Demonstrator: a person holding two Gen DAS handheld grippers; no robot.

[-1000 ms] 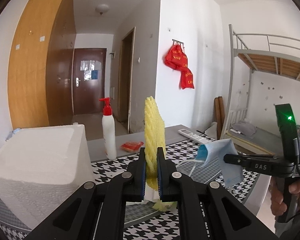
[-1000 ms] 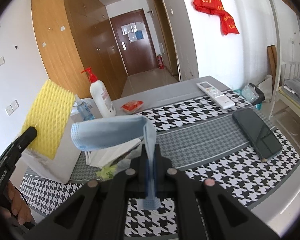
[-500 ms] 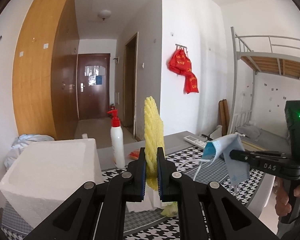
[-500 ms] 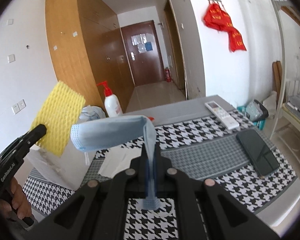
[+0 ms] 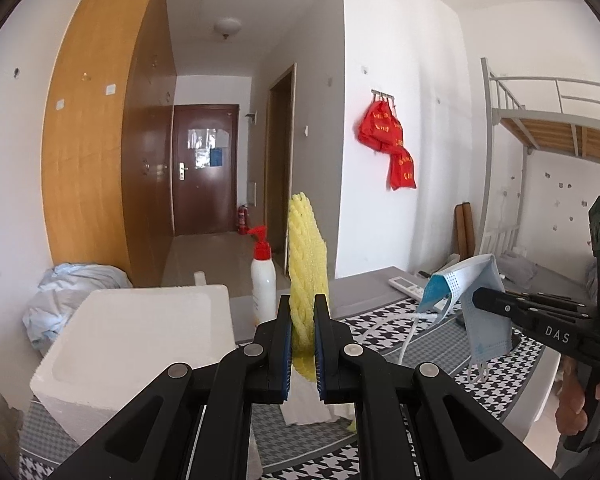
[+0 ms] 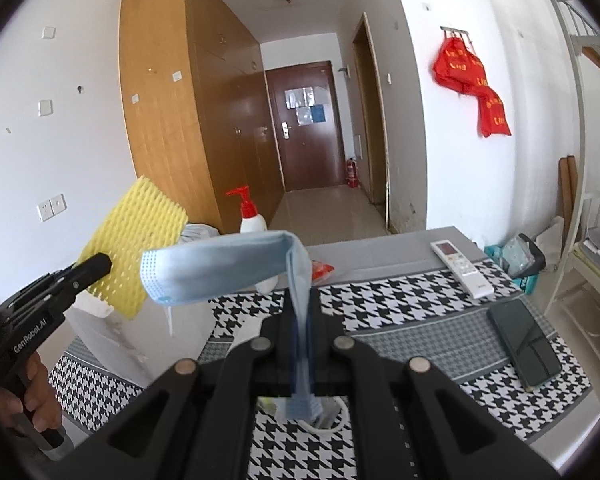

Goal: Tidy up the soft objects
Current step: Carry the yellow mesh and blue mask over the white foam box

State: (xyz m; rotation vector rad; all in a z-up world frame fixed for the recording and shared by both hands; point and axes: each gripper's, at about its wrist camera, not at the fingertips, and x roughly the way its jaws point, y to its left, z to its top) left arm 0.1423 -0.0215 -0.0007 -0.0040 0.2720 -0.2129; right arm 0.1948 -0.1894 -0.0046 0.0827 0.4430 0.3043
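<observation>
My left gripper [image 5: 303, 312] is shut on a yellow foam net [image 5: 305, 256] that stands upright between its pads, held above the table. In the right wrist view the same yellow foam net [image 6: 134, 248] hangs from the left gripper [image 6: 100, 262] at the left. A blue face mask [image 6: 228, 268] is pinched in my right gripper [image 6: 302, 312], which is shut on it; the mask folds over to the left. From the left wrist the face mask [image 5: 476, 312] dangles off the right gripper [image 5: 480, 296] at the right, straps hanging down.
A white foam box [image 5: 140, 340] stands on the houndstooth tablecloth [image 6: 400, 312] at the left. A white pump bottle [image 5: 262, 276] with red top, a remote [image 6: 462, 266], a black phone [image 6: 524, 344] and a small red packet [image 6: 322, 270] lie on the table. White paper [image 5: 304, 400] lies below the left gripper.
Both grippers have risen with their loads; the table and foam box sit lower in both views. The grips on the foam net and the mask are unchanged.
</observation>
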